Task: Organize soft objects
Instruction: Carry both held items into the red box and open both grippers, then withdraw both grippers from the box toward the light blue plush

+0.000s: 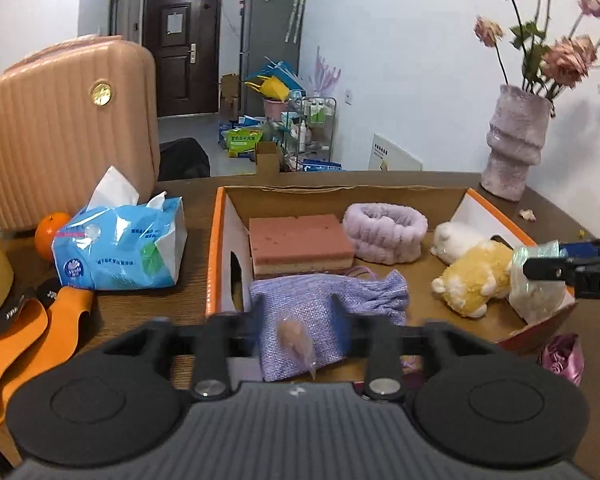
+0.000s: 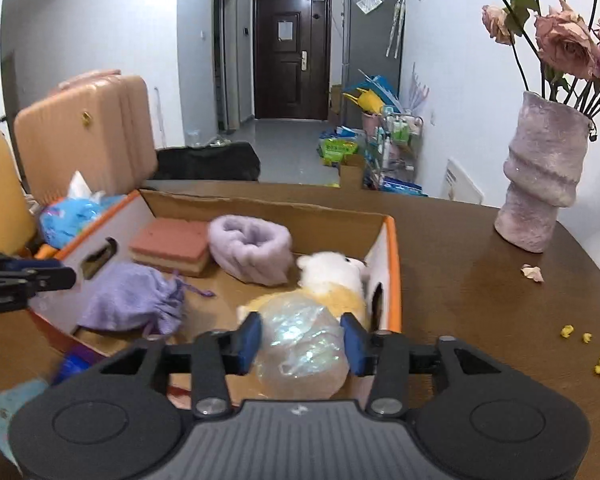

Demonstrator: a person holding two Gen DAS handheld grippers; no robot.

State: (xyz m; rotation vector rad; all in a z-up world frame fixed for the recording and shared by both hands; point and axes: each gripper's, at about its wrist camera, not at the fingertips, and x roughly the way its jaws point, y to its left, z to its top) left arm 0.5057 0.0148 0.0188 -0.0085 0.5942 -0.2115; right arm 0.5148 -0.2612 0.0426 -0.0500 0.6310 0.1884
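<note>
Right wrist view: your right claw (image 2: pixel 302 338) straddles the crinkly bag (image 2: pixel 296 360), plush toy (image 2: pixel 332 276) at twelve o'clock; whether the pads pinch is unclear.

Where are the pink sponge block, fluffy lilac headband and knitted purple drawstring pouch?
pink sponge block (image 1: pixel 300 236), left wrist view, top face.
fluffy lilac headband (image 1: pixel 384 240), left wrist view, front wall.
knitted purple drawstring pouch (image 2: pixel 132 300), right wrist view, body.

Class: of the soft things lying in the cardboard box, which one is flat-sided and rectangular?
The pink two-layer sponge block in the box's far left corner. The lilac fluffy band, plush toy and lilac drawstring pouch are rounded or crumpled.
</note>
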